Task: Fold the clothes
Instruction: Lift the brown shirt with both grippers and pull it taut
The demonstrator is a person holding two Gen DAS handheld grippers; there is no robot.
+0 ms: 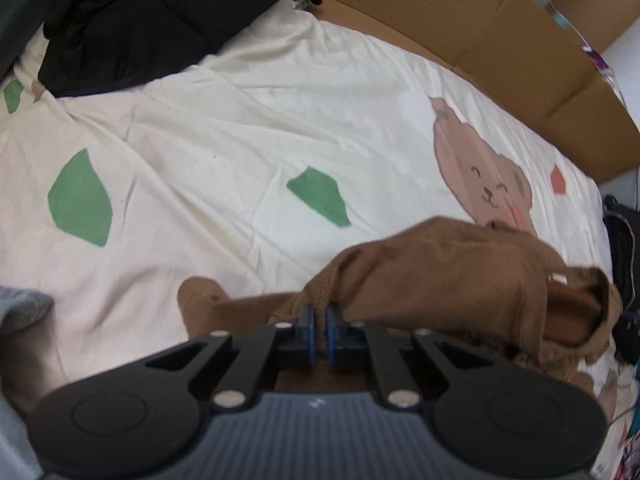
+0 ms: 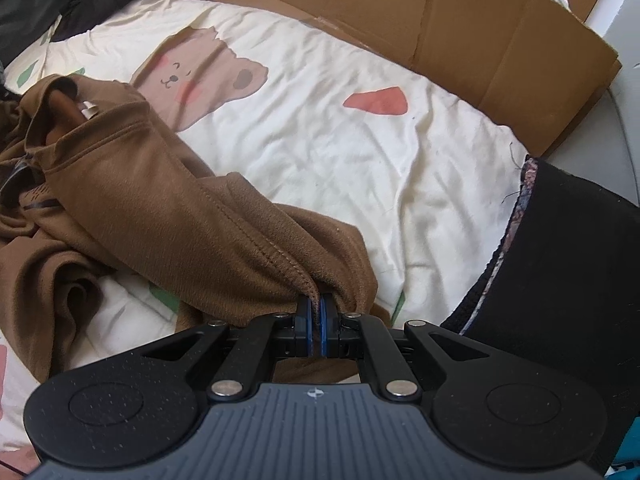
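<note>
While both grippers pinch it, the brown garment [image 2: 168,200] lies bunched on the bed sheet [image 2: 360,160], not flat and not folded. Fabric is plain mid-brown, soft and slightly fuzzy, with double-stitched hems visible in the right wrist view. One opening gapes at upper left in that view, showing a darker inside and a small white tag [image 2: 89,111]. The rest slumps in loose folds towards the left edge, with a deep crease low on the left.

Left gripper [image 1: 319,312]: jaws closed on a thick ribbed or seamed edge of the garment [image 1: 440,280]; blue pads nearly touching with cloth bunched between. From there the cloth rises into a hump to the right and ends at the same gaping opening; this part is blurred.

Right gripper [image 2: 315,300]: jaws clamped on a stitched hem, pads almost together, fabric draping over both sides of the fingertips.

Sheet is cream with printed bears [image 2: 200,76], green patches [image 1: 80,200] and a red-orange patch [image 2: 378,101]; it is wrinkled. The garment sits on the near part of the sheet, partly covering a bear print in the left wrist view. Dark clothes [image 1: 152,12] are piled at the far left corner, well apart from the garment. Flattened cardboard [image 2: 460,28] runs along the far edge of the bed. A black cloth [image 2: 568,260] with a patterned edge lies at the right of the right wrist view.
</note>
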